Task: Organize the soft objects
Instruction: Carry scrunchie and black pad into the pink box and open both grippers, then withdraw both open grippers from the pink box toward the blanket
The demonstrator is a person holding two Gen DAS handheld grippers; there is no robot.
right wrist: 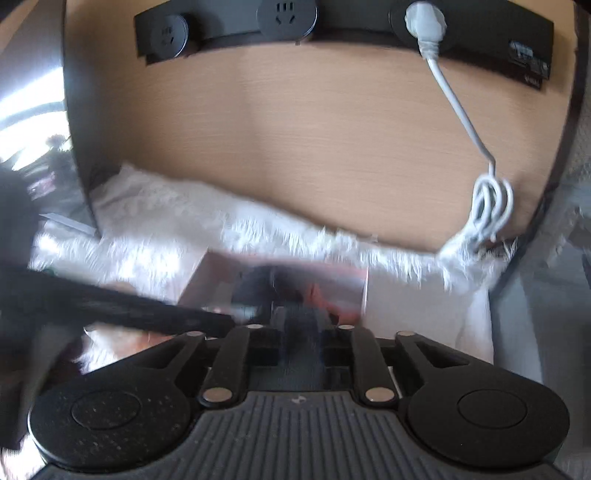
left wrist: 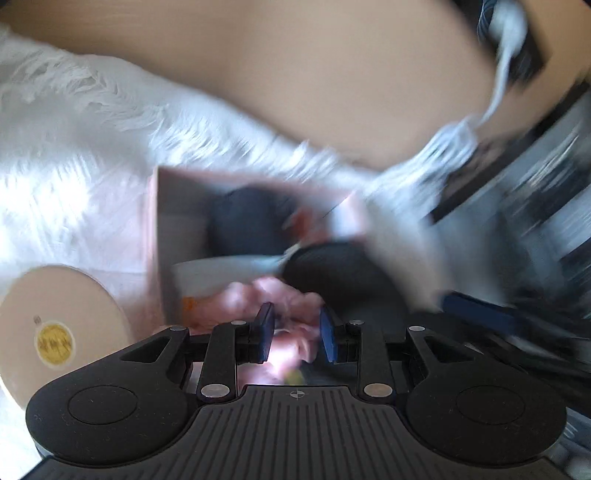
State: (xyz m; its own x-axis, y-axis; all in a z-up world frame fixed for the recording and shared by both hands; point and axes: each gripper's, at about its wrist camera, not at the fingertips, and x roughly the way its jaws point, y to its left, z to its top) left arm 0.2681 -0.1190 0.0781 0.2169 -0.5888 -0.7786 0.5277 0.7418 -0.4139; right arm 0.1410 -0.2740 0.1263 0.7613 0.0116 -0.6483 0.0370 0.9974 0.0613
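Surface: a pale wooden desk (right wrist: 314, 147) lay half under a white fluffy rug (left wrist: 74, 192); a black socket strip (right wrist: 332, 26) with a white cable (right wrist: 458, 107) ran along its far edge.
Container: a pink box (left wrist: 151, 236) sat open on the rug, just ahead of both grippers, with dark and reddish soft items inside, too blurred to name.
Left gripper (left wrist: 297, 334): its blue pads stood narrow, pinching a pink soft object (left wrist: 288, 299) at the box's near rim.
Right gripper (right wrist: 301, 332): its fingertips were smeared by blur; a grey, fuzzy thing (right wrist: 301, 321) lay between them, but whether the pads pressed on it I could not tell.
Nearby: a round beige lid (left wrist: 55, 317) with a yellow sticker lay on the rug, to the left of the box.
Risk, drop: the pink object looked limp and bunched, so a shallow pinch could have let it slide out short of the box.
Risk, crowding: both grippers worked at the same opening, so they could have knocked together or shoved the light box across the rug.
Risk, snag: long rug fibres might have caught a finger held low.
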